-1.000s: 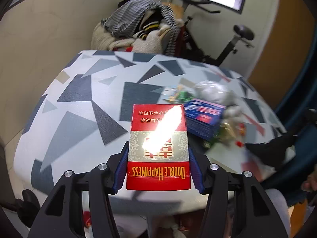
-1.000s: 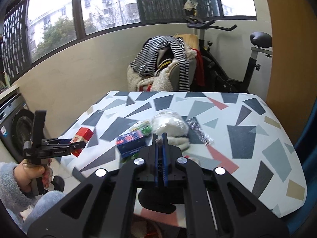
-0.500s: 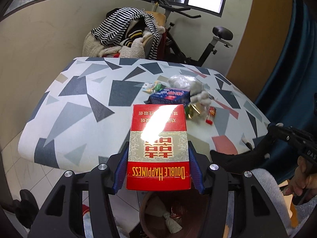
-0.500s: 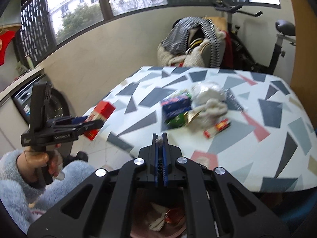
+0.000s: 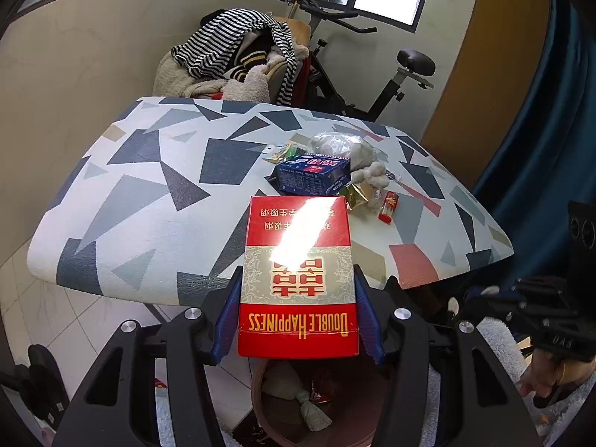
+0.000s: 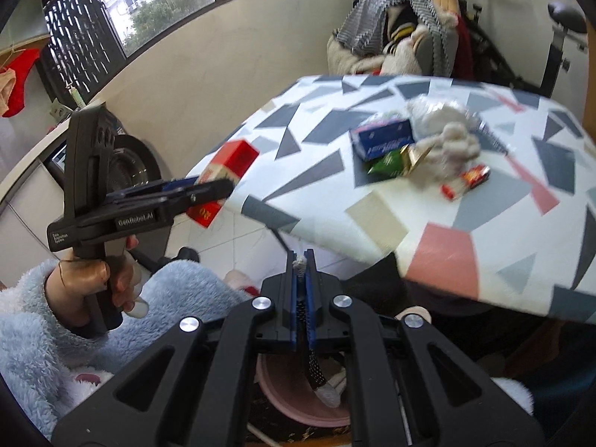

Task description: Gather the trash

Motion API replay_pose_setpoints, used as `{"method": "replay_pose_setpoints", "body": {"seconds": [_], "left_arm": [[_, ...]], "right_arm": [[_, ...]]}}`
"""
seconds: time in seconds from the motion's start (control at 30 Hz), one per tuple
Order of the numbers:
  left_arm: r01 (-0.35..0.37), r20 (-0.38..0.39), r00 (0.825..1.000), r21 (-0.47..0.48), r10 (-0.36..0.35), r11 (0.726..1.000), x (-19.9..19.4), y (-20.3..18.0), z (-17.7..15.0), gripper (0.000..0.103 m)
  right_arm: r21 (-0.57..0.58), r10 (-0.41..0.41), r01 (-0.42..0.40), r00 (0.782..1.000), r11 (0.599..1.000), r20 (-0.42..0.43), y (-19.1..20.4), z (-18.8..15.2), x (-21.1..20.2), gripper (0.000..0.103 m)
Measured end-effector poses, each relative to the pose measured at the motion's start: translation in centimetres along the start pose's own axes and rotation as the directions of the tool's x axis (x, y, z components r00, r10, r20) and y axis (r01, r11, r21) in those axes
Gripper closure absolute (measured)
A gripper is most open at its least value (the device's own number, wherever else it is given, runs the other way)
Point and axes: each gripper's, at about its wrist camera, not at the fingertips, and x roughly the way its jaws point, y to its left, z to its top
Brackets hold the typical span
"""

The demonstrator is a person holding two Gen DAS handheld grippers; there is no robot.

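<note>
1. Nearest, below both tools, a pinkish-brown trash bin [image 5: 357, 409] stands on the floor by the table edge. It already holds crumpled paper and a red scrap.
2. The left gripper [image 5: 298, 298] grips a red cigarette box [image 5: 298, 275] labelled "Double Happiness". The blue pads press on its two long sides, near the lettered end. The box sits almost directly above the bin mouth, with its far end reaching over the table edge.
3. The right gripper [image 6: 302, 287] is closed. A thin dark patterned strip with a white tip [image 6: 314, 368] hangs from between its jaws down into the bin; what it is cannot be told.
4. In the right wrist view, a hand in a fluffy pale blue sleeve [image 6: 93, 279] holds the left tool's handle.
5. Farther off, on the table [image 5: 149, 201] with its grey and blue triangle pattern, more trash lies in a cluster: a blue box [image 5: 313, 177], a green wrapper [image 6: 387, 164], a white fluffy wad [image 5: 367, 175], a clear plastic bag [image 5: 331, 141] and a small red packet [image 5: 387, 206].
6. Beyond the table stand a chair heaped with striped clothes [image 5: 238, 56] and an exercise bike [image 5: 391, 74].
7. The step in hand appears to be dropping both held pieces. The next move calls for opening the jaws over the bin, then reaching back to the cluster.
</note>
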Motion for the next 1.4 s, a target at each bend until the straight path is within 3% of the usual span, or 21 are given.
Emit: {"method": "replay_pose_setpoints", "body": {"seconds": [0.4,0.63,0.87,0.93,1.07,1.13,1.2,1.27,1.4], "left_arm": [[-0.002,0.002,1.0,-0.013,0.002,1.0,-0.2,0.5,-0.1,0.049],[0.003,-0.01,1.0,-0.011,-0.003,1.0,0.1,0.3,-0.5,0.049],[0.011,-0.019,1.0,-0.009,-0.011,1.0,0.3,0.3,-0.8,0.049],[0.01,-0.017,1.0,-0.009,-0.01,1.0,0.3,0.2,-1.0,0.049],[0.018,-0.026,0.999,-0.004,-0.018,1.0,0.8,0.1,-1.5,0.049],[0.023,-0.031,0.999,0.008,-0.023,1.0,1.1,-0.1,-1.7,0.049],[0.033,-0.03,0.999,0.03,-0.032,0.999,1.3,-0.4,-2.0,0.049],[0.048,-0.034,0.998,0.063,-0.046,0.997,1.6,-0.7,-2.6,0.049],[0.067,-0.055,0.997,0.094,-0.062,0.993,2.3,-1.0,-3.6,0.049]], "right_arm": [[-0.001,0.037,-0.037,0.997,0.999,-0.06,0.7,-0.8,2.4,0.095],[0.029,-0.011,0.016,0.99,0.999,-0.139,-1.0,-1.4,5.8,0.095],[0.068,-0.091,0.111,0.965,0.991,-0.247,-3.4,-2.8,9.5,0.091],[0.07,-0.12,0.14,0.963,0.988,-0.243,-3.9,-3.0,9.7,0.084],[0.048,-0.156,0.169,0.967,0.984,-0.202,-4.3,-2.9,9.0,0.035],[0.043,-0.142,0.152,0.973,0.987,-0.181,-4.5,-2.6,8.4,0.025],[0.037,-0.116,0.121,0.986,0.992,-0.124,-5.2,-2.1,6.8,0.008],[-0.002,-0.129,0.129,0.99,0.992,-0.064,-5.6,-1.7,5.2,0.006],[-0.117,-0.234,0.233,0.972,0.965,0.008,-5.8,-1.3,3.0,0.006]]}}
